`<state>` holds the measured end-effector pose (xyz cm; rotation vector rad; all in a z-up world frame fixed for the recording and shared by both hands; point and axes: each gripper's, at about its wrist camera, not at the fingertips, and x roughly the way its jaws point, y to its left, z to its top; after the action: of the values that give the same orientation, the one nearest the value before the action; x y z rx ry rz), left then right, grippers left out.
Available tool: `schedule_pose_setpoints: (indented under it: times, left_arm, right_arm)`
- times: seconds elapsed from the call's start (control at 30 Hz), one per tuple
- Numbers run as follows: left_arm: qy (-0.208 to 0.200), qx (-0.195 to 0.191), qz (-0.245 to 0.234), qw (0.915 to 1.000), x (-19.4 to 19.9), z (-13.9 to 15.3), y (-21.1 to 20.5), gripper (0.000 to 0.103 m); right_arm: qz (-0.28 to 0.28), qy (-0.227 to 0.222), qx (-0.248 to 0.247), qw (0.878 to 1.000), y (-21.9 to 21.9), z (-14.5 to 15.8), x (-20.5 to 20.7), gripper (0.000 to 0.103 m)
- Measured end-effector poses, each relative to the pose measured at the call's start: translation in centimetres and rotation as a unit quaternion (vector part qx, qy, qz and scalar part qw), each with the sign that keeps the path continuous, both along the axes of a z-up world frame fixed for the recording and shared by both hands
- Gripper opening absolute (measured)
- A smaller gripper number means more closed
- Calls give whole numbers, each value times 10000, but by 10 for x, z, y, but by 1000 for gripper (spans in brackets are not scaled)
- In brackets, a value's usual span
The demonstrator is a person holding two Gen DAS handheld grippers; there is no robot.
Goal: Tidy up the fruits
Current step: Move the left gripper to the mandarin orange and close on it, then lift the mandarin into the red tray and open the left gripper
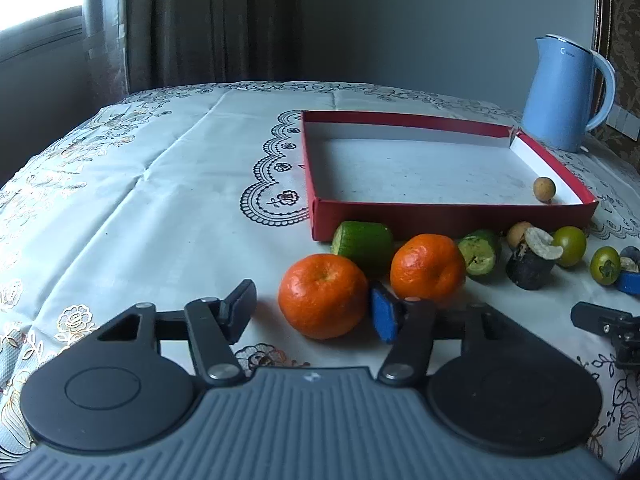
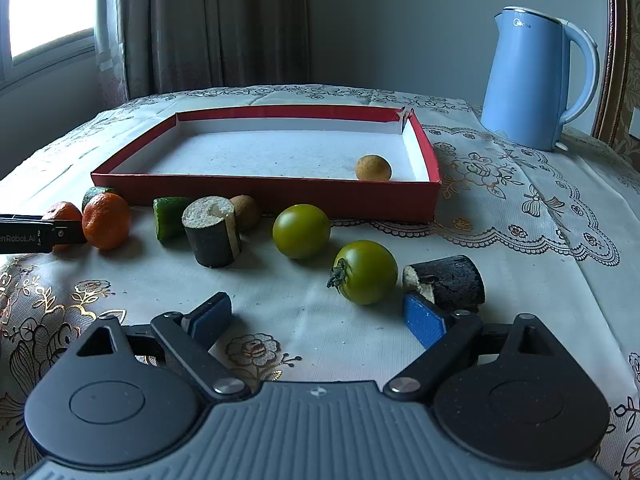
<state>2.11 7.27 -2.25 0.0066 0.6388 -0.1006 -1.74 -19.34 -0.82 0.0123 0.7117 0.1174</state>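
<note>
The left claw tilts down over the cloth-covered surface, its jaws partly open around a round, dimpled orange mandarin; the blue pad touches its side, the other stands apart. The right claw also tilts down, spread wide and empty near a smooth green tomato. A shallow red cardboard box holds one small tan round fruit.

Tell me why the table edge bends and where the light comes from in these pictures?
Both wrist views are fisheye, so the tablecloth curves; daylight enters from the window upper left, overexposed in the right wrist view, leaving the blue kettle side dimmer.
</note>
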Motion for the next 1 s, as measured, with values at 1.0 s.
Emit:
schedule_pose_setpoints:
  times: [1.0]
  left_arm:
    - [-715,-27,-454,9964,23,71,-41,42]
  right_arm:
    - [-8,2,-1,10000,0,0,0,94]
